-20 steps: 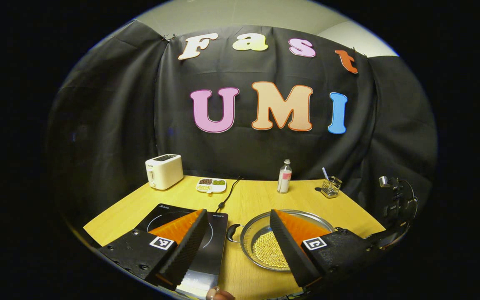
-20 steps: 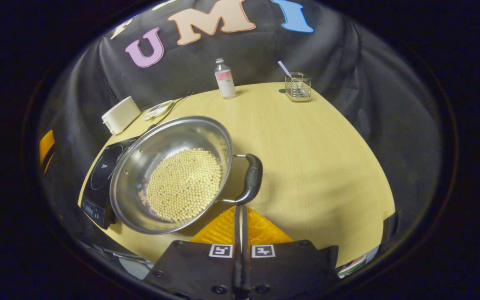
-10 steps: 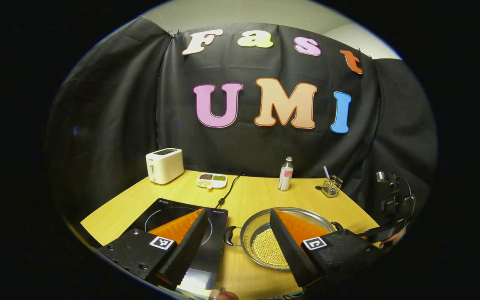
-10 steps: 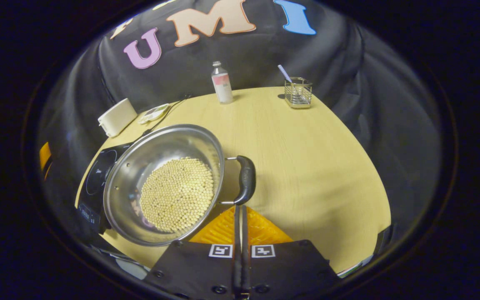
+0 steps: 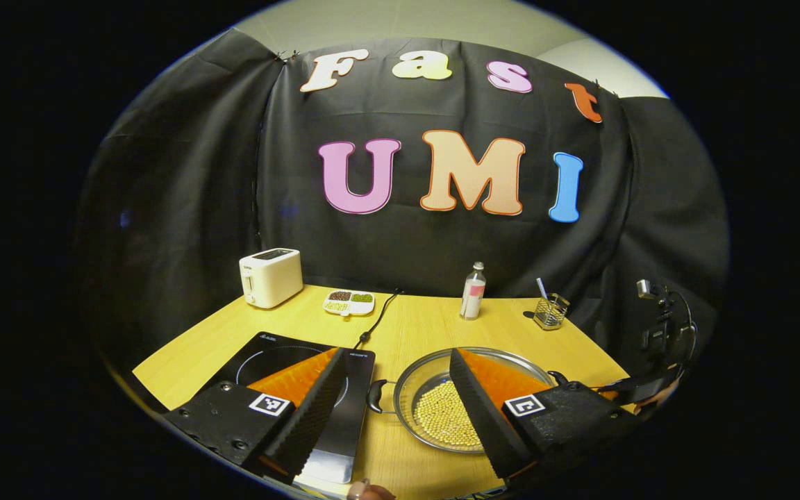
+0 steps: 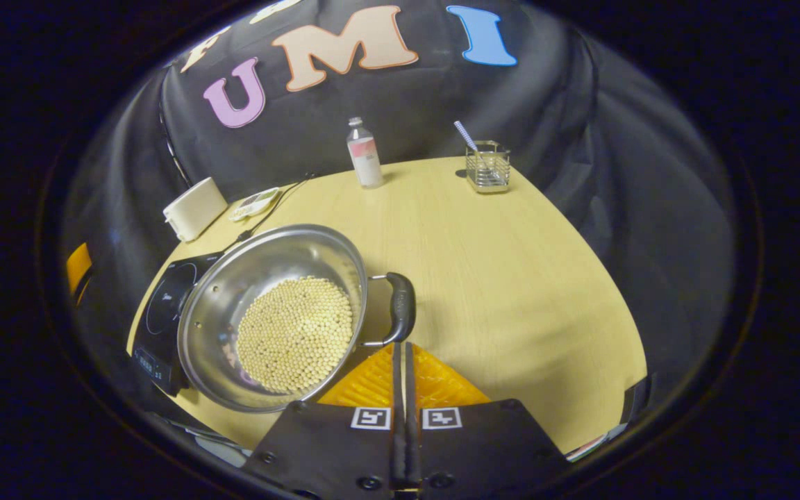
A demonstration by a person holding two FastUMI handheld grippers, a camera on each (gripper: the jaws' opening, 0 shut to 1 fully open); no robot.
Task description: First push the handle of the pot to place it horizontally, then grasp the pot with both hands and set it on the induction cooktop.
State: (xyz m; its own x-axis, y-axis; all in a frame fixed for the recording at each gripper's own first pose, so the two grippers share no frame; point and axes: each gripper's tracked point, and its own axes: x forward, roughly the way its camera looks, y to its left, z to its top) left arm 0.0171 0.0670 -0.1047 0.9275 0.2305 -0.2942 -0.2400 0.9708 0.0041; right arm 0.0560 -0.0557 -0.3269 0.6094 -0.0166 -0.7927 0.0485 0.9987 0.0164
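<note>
A steel pot holding small yellow beans stands on the wooden table, right beside the black induction cooktop. My right gripper is shut, its tips at the near end of the pot's black right handle. In the left gripper view, my left gripper hovers open above the table, in front of the pot and cooktop. The pot's left handle lies close to the cooktop's edge. My right gripper's body shows at the far right there.
Along the back stand a white toaster, a divided dish, a small bottle and a wire holder with a straw. A black cord runs from the cooktop to the wall.
The pot has slid and turned towards the cooktop, with the shut right gripper staying at its right handle. The left gripper has stayed open and barely moved.
</note>
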